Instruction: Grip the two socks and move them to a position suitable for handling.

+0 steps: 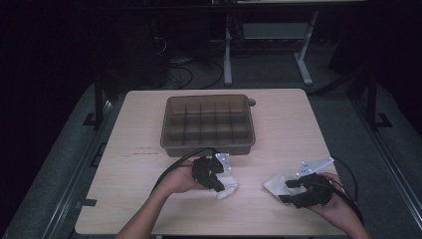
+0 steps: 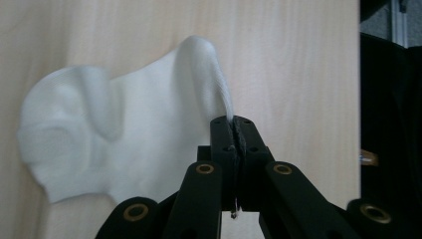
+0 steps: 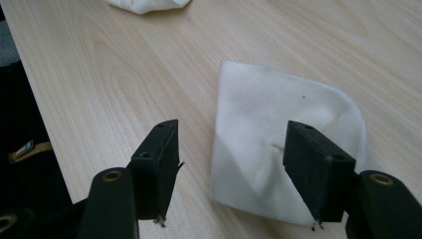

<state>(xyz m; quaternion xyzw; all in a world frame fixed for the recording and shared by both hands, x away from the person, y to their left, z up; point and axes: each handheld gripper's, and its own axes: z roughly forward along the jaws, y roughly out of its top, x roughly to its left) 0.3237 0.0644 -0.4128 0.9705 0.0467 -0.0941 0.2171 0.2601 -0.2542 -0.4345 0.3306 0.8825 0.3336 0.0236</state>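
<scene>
L gripper (image 2: 234,124) is clenched on a raised fold of the left cloth (image 2: 119,124); in the left gripper view the jaws meet w/ a thin ridge of white fabric pinched between the tips, and the rest of the cloth lies crumpled on the table (image 2: 298,50). In the high view the same gripper (image 1: 215,175) sits at the near-centre of the table (image 1: 139,129), just in front of the tray (image 1: 209,144), and the cloth (image 1: 225,188) shows under and beside it.

R gripper (image 3: 231,149) is released: jaws wide apart, hovering over the right cloth (image 3: 263,114), which lies flat on the wood w/ a small crease. One jaw is over the cloth's near part, the other over bare table; whether the pads touch the fabric is hard to tell from this angle. High view puts the R gripper (image 1: 293,189) at the near right, its cloth (image 1: 275,183) just to its left.

The two cloths are well apart. The tray is a brown box w/ a grid of compartments, near the middle of the table.
</scene>
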